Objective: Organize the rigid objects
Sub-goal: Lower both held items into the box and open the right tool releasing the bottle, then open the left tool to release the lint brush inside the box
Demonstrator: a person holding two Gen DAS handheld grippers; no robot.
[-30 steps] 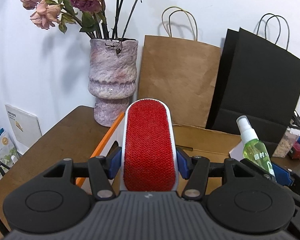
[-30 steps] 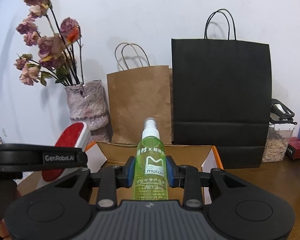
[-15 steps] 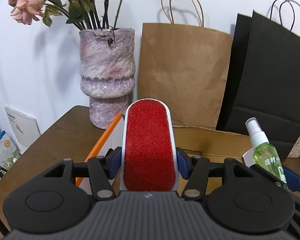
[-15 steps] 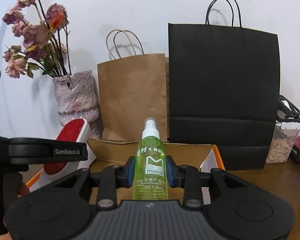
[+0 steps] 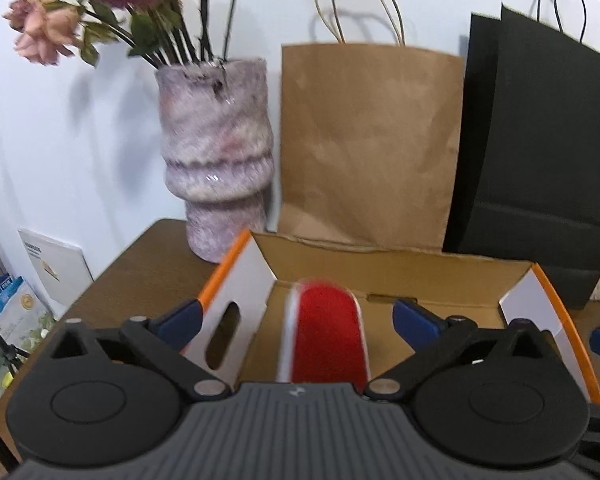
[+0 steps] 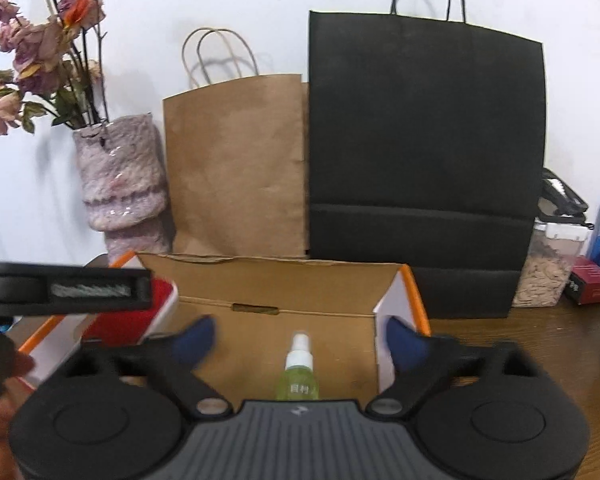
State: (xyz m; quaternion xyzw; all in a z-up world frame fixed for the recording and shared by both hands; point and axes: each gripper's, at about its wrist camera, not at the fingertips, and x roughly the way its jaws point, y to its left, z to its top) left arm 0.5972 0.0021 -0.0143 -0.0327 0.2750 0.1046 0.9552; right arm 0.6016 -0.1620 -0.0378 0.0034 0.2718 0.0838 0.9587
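While both pairs of jaws have just been opening, each now stands spread wide with nothing pinched.

Left gripper: blue-padded fingers held well apart. Between them, touching neither pad, is the lint brush, a long oval body with a white plastic edge and a red napped face turned up toward the camera. Its outline is blurred. It sits inside the cardboard box, at the box's 9 o'clock side, its far tip pointing to 12 o'clock.

Right gripper: blue pads likewise spread, one blurred. Between them, clear of both, is the spray bottle, a translucent green body with a white label print and a white pump cap. It is within the same box, near its 3 o'clock side, cap toward 12 o'clock. Whether it rests on the box floor cannot be told, as the lower part is hidden by the gripper body.

Box: open-topped, brown inside, with white side flaps edged in orange. It stands on a dark wooden table.

Beyond the box at 12 o'clock stands a brown paper bag, at 1 o'clock a black paper bag, and at 10 o'clock a mottled vase of dried flowers.
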